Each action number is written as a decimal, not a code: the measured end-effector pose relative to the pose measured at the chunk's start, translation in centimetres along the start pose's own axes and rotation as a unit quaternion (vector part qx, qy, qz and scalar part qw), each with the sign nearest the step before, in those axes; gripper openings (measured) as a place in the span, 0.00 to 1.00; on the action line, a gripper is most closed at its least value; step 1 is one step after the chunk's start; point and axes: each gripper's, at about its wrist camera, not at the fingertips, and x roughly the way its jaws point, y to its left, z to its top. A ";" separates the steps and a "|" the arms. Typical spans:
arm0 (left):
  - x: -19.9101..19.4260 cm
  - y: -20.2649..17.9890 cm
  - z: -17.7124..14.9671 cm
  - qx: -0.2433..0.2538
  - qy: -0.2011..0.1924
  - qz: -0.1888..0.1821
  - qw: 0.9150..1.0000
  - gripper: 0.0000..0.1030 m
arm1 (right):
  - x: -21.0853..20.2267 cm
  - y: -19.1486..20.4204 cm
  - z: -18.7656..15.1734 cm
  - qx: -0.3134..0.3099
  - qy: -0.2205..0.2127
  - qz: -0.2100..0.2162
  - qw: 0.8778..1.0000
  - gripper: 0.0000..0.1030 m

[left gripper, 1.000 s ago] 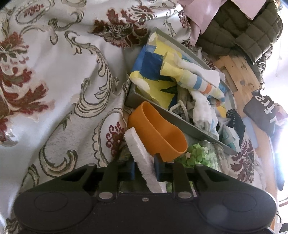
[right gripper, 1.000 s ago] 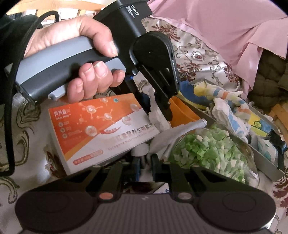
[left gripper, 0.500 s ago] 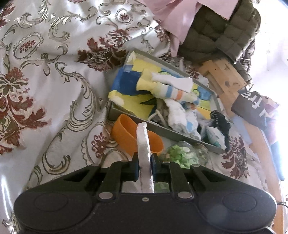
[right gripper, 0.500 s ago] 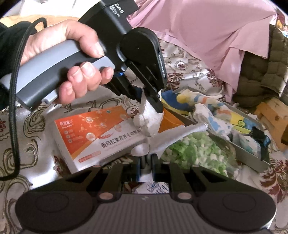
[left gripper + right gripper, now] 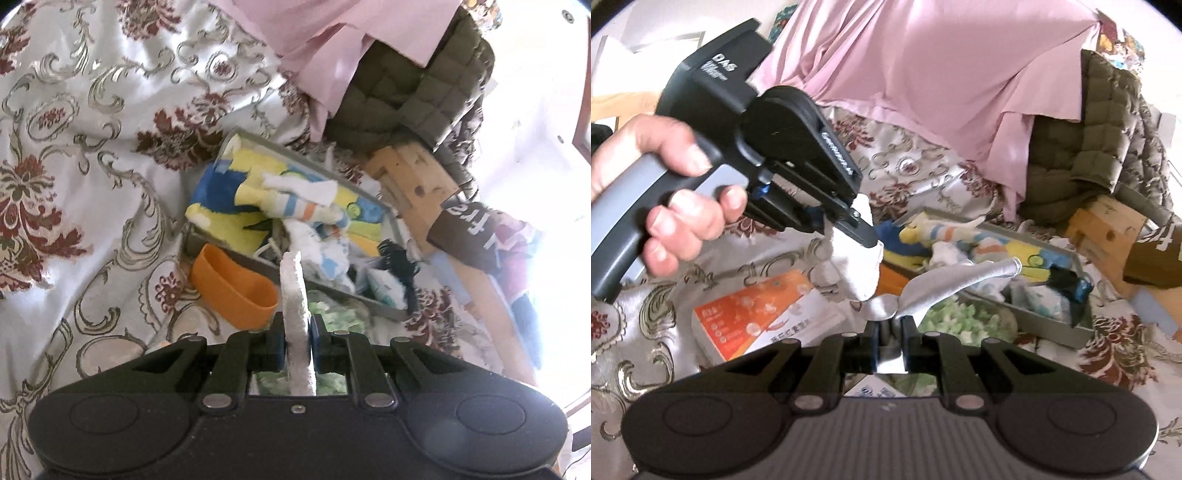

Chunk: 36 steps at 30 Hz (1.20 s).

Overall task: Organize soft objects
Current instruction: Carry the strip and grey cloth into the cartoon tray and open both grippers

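Note:
My left gripper [image 5: 297,332] is shut on a white terry cloth [image 5: 293,291] that stands up edge-on between its pads. From the right wrist view, a hand holds the left gripper [image 5: 864,236] above the bed, with the white cloth [image 5: 857,266] hanging bunched from it. My right gripper [image 5: 889,332] is shut on a silvery grey cloth [image 5: 960,280], which stretches up and to the right. Beyond both lies a grey tray [image 5: 369,302] [image 5: 1049,328] with striped socks [image 5: 303,206] and towels in it.
An orange cup [image 5: 232,291] lies on its side against the tray's near wall. A clear bag of green foam bits [image 5: 960,317] sits under my grippers, and an orange-and-white box [image 5: 757,310] lies to its left. Pink fabric [image 5: 942,74] and an olive quilted jacket [image 5: 1100,140] lie behind.
Both grippers have risen from the bed with their cloths. The left jaws have closed tighter on the white cloth, which now stands upright. The tray and cup look farther away.

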 end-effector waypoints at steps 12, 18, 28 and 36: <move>3.9 -2.1 7.9 0.038 -0.049 -0.015 0.998 0.14 | 6.8 -8.8 7.0 0.016 -0.046 0.008 0.999 0.13; 11.8 -1.9 16.2 0.093 -0.061 0.001 0.994 0.14 | 17.9 -16.0 10.5 0.058 -0.056 0.015 0.997 0.13; 24.4 1.3 22.8 0.038 0.047 0.011 0.998 0.14 | 30.0 -21.3 12.5 0.143 0.073 0.040 0.986 0.13; 28.0 2.7 24.0 0.034 0.079 0.047 0.995 0.14 | 34.9 -20.7 14.5 0.190 0.132 0.035 0.972 0.14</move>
